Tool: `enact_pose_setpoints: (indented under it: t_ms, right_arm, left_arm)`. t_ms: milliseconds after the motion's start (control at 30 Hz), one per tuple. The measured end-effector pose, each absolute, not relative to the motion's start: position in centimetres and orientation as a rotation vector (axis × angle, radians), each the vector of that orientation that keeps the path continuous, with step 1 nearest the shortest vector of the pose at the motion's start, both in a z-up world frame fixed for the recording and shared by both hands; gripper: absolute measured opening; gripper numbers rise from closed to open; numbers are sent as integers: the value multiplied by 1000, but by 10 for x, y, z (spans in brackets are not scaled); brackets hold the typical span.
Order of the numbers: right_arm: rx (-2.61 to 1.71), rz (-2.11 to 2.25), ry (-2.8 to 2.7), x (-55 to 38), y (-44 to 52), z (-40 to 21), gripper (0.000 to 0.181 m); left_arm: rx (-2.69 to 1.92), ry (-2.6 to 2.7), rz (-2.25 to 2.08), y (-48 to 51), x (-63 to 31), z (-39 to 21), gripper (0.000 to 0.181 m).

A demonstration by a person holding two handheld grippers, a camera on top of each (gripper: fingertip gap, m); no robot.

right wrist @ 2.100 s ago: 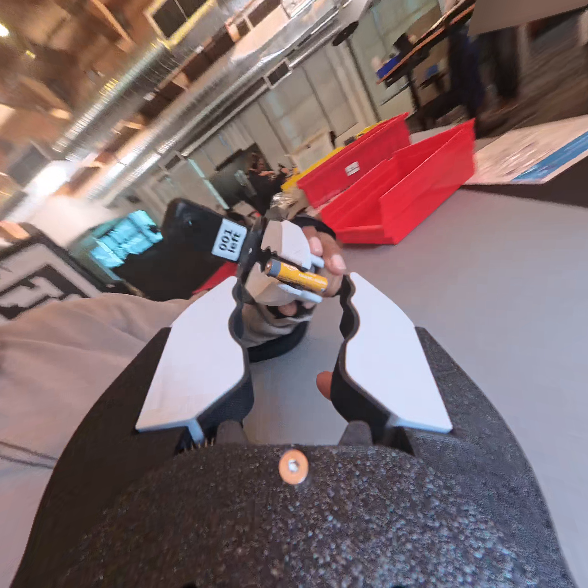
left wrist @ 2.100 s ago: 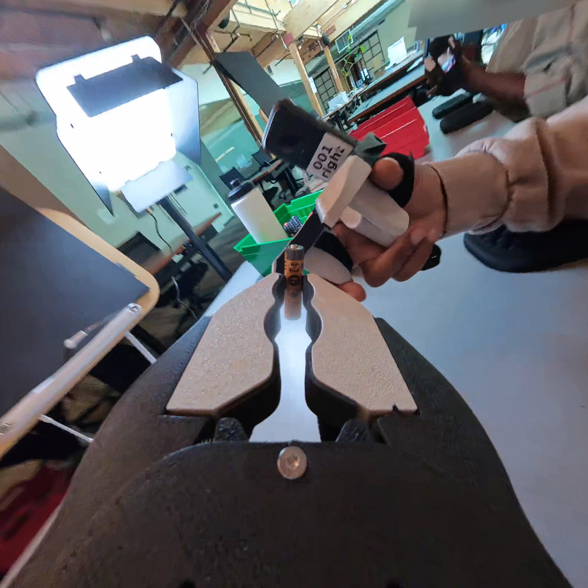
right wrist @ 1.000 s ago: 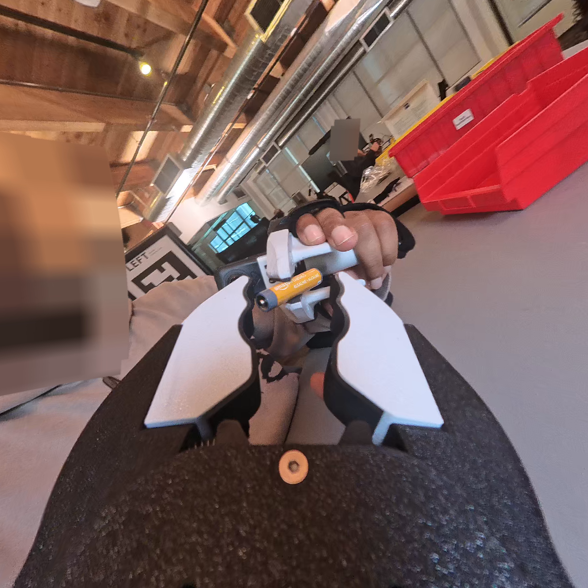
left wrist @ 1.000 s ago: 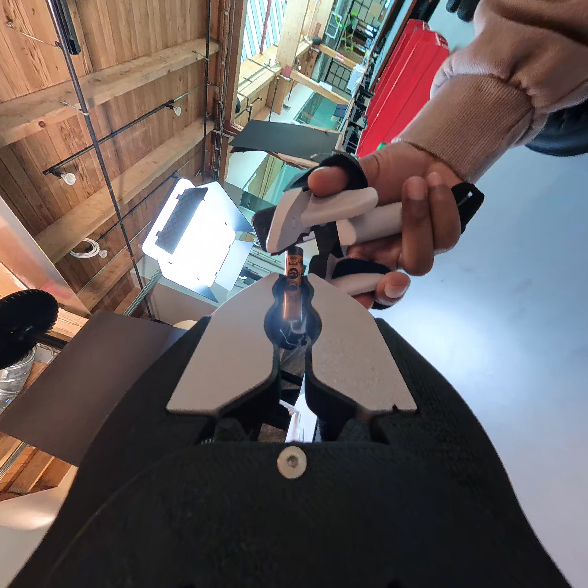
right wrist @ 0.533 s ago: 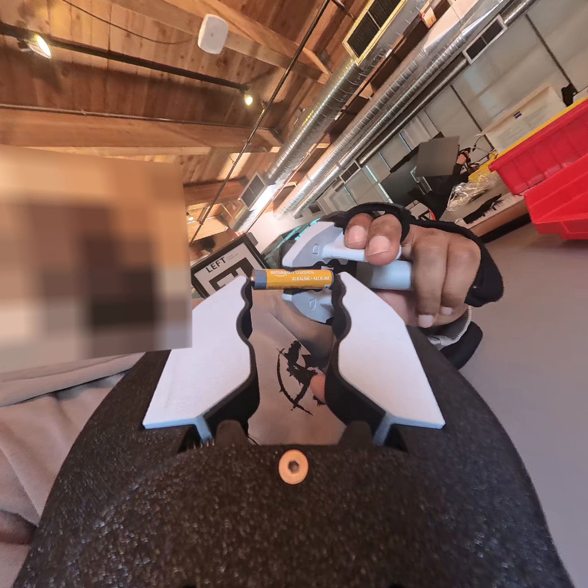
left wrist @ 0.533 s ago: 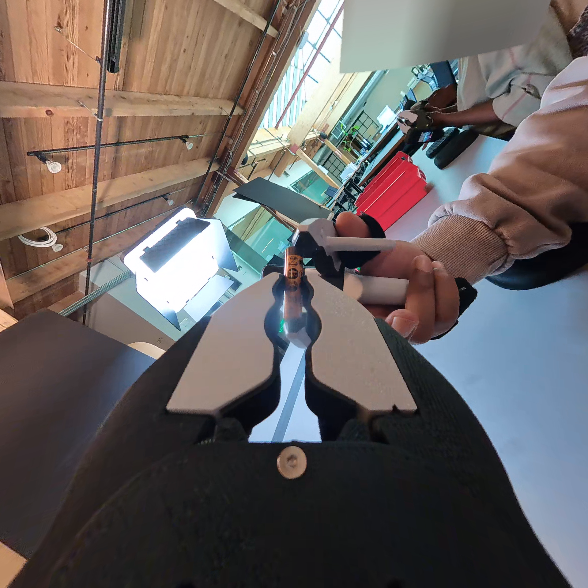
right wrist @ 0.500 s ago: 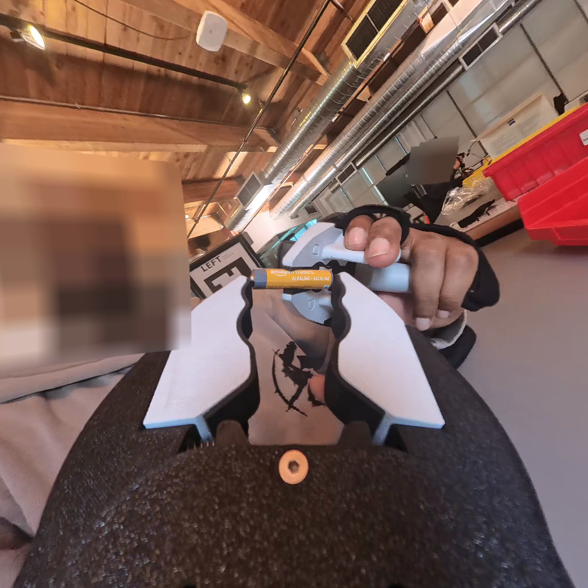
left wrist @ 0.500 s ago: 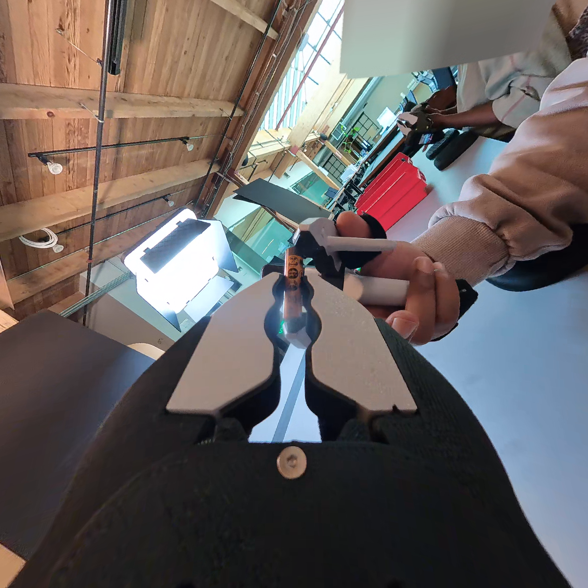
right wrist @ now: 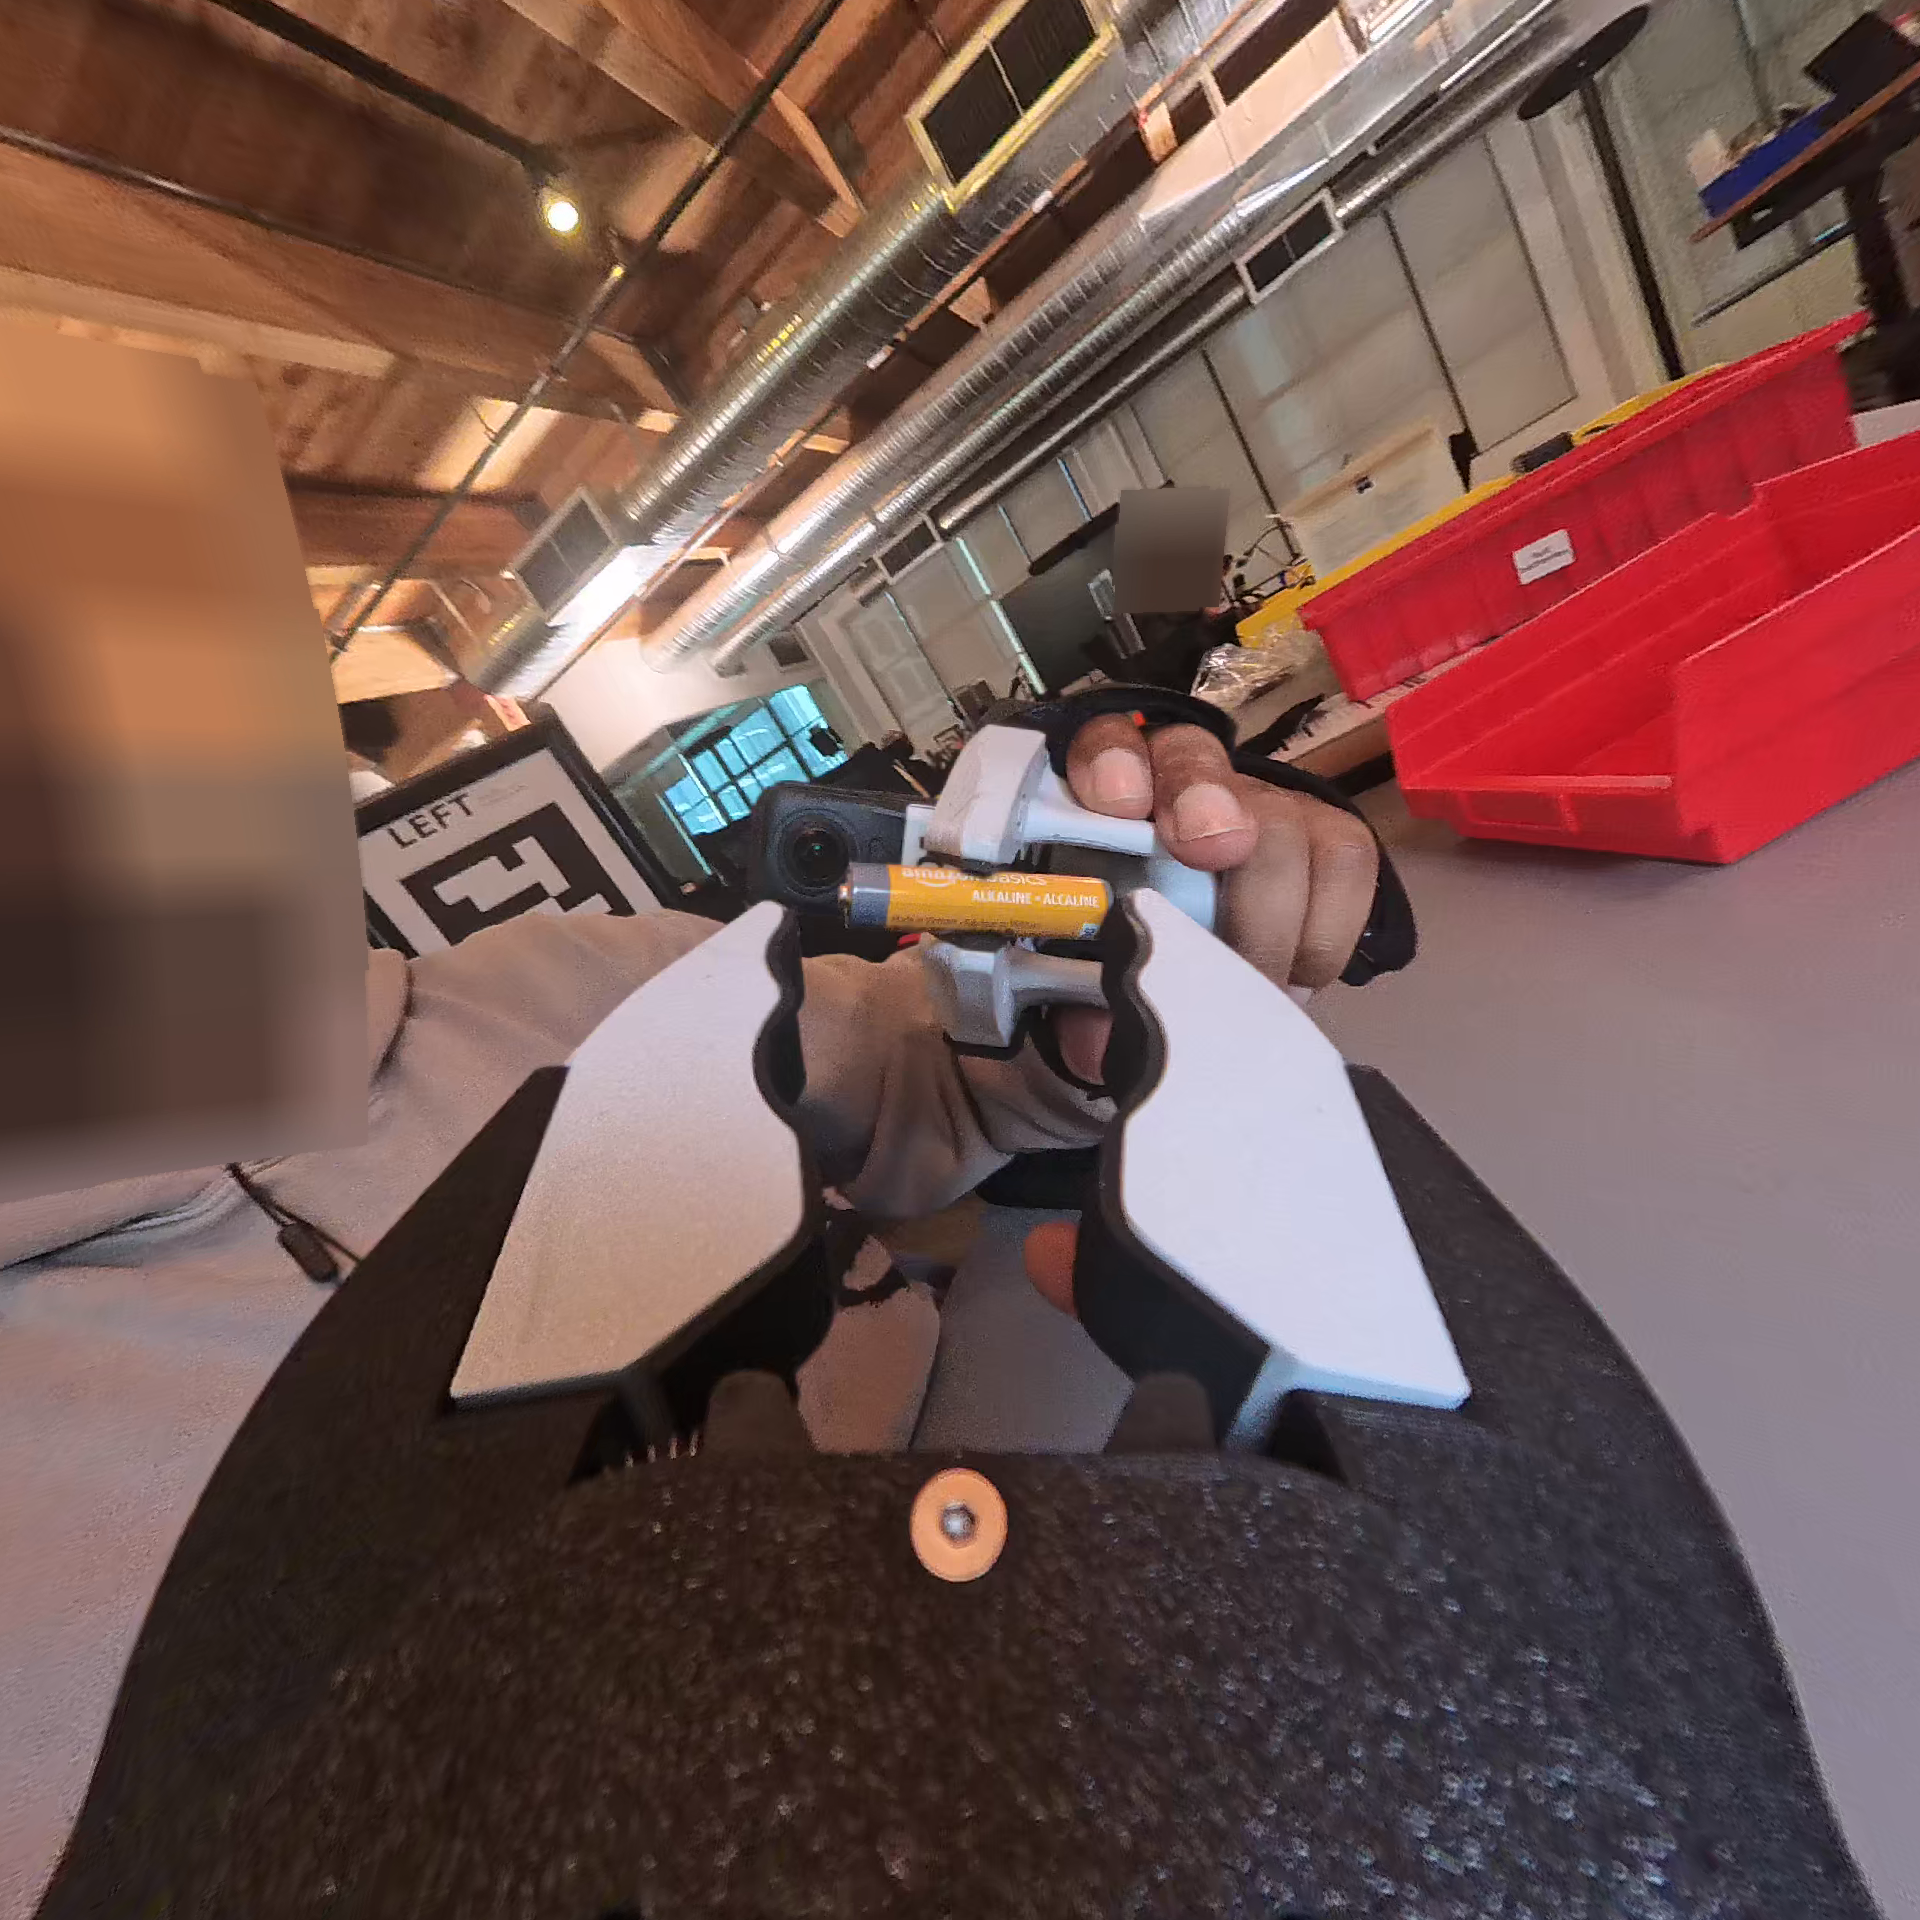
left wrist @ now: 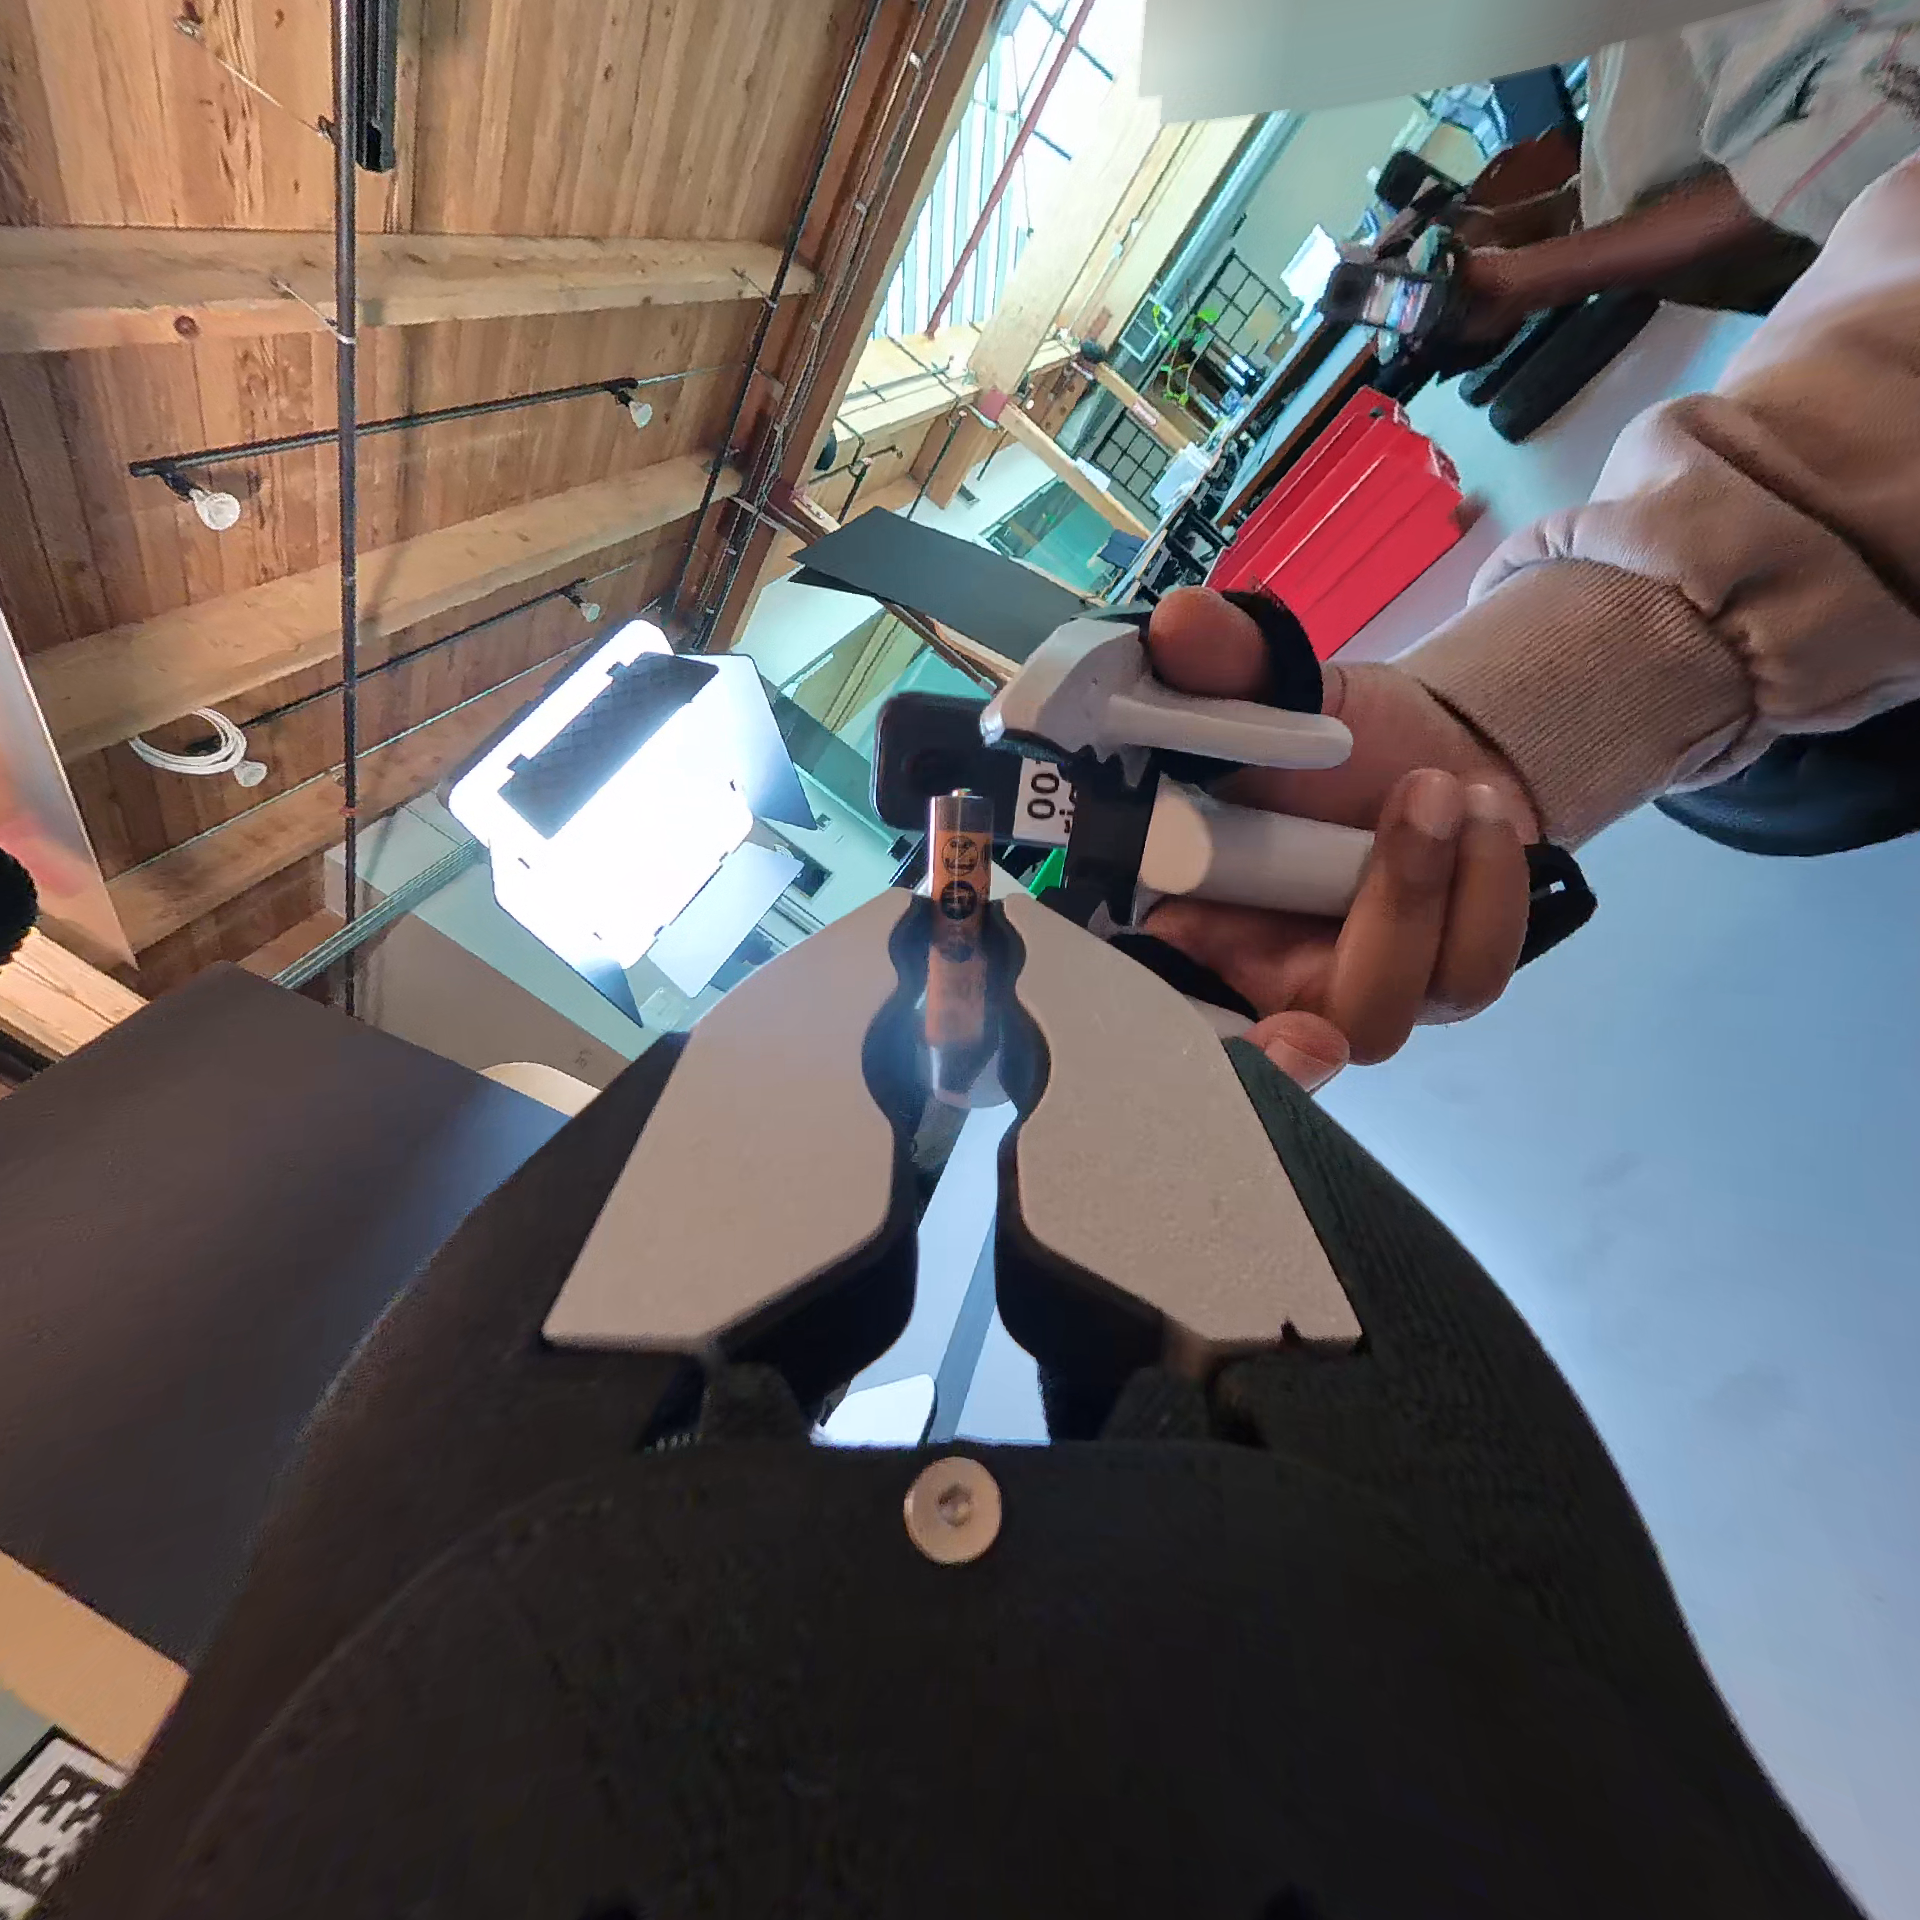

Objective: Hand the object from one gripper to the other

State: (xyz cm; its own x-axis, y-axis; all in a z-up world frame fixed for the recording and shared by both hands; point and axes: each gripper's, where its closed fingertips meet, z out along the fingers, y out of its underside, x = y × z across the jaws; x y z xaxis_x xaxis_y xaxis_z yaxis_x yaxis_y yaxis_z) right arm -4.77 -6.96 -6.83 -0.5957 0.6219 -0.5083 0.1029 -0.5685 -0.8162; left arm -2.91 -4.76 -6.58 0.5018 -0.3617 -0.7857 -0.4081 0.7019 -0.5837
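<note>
- Battery (left wrist: 958,914), a small cylindrical cell with an orange-and-black wrapper and metal end caps, is clamped between the 2 pale grey fingers of the left gripper (left wrist: 956,925), held in the air above the grey counter (left wrist: 1662,1195).
- Position in the right wrist view: the battery (right wrist: 977,900) lies crosswise at the tips of the right gripper (right wrist: 961,925). Its right end sits at the right fingertip; its left end appears just short of the left fingertip.
- Risk 1, judged: if the left gripper releases before the right fingers bear on the cell, the battery would drop to the counter. Cause: no second hold is in place.
- Risk 2, judged: the cell lies along the closing direction, so the right fingers would press on its end caps. A round, smooth cell held end to end could pivot or squirt out. Cause: small contact area and any tilt.
- Risk 3, judged: the 2 sets of fingertips are close together and could collide during closing, knocking the cell loose.
- Left fingers: nearly closed, gripping the battery at their outermost notch; most of the cell's length projects past or sits between the tips.
- Right fingers (right wrist: 665,1174): parted to about the battery's length, holding nothing. Whether the right tip touches the cell cannot be told.
- Red plastic bins (right wrist: 1662,665) stand well apart on the counter.
</note>
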Motion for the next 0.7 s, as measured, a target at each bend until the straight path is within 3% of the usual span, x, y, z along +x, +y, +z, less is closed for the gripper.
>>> enact_pose_setpoints:
  t_ms: [100,400,700]
  right_arm:
    - [-1195,2245,-1189,-48,-65,-66,46]
    - [-1187,1996,-1190,-51,-52,-70,45]
    - [-989,1223,-1146,-27,2,-55,45]
  left_arm:
    - [-833,1075,21,-49,-30,-63,10]
    - [-957,1053,-75,-39,-34,-67,12]
    - [-1409,420,-1601,-14,-65,-57,30]
